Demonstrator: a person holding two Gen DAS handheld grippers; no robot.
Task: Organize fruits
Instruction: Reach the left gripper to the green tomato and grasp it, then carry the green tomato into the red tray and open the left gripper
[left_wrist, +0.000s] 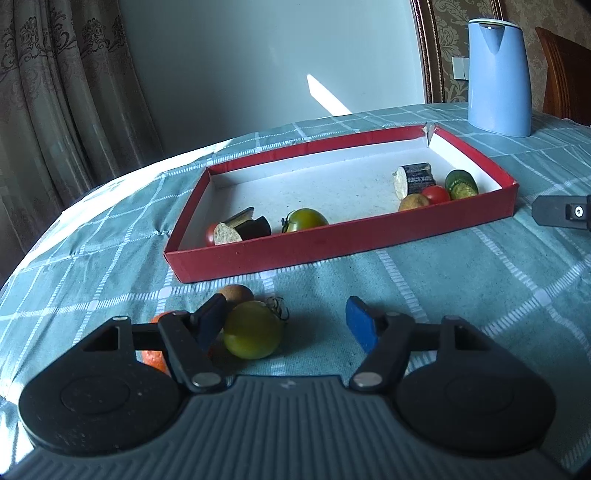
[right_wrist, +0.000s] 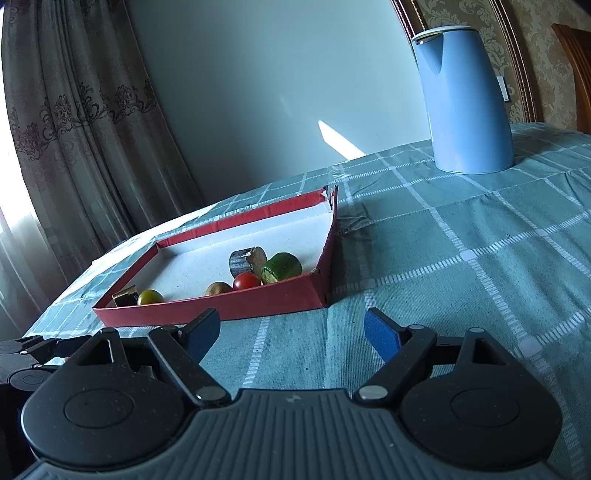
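The left gripper (left_wrist: 286, 319) was held low over the worktop (left_wrist: 461, 280), its jaws spread, with a green tomato (left_wrist: 252, 329) lying between them beside the left finger. A brown fruit (left_wrist: 236, 293) and an orange fruit (left_wrist: 157, 354) were seen close behind that finger. A closing could be judged likely to squirt the round tomato sideways, or to nudge its neighbours away. The red tray (left_wrist: 332, 243), already holding several pieces, stood just beyond; its near wall might be clipped on a low carry. The right gripper (right_wrist: 291, 334) was empty, jaws spread. No writing could be read.
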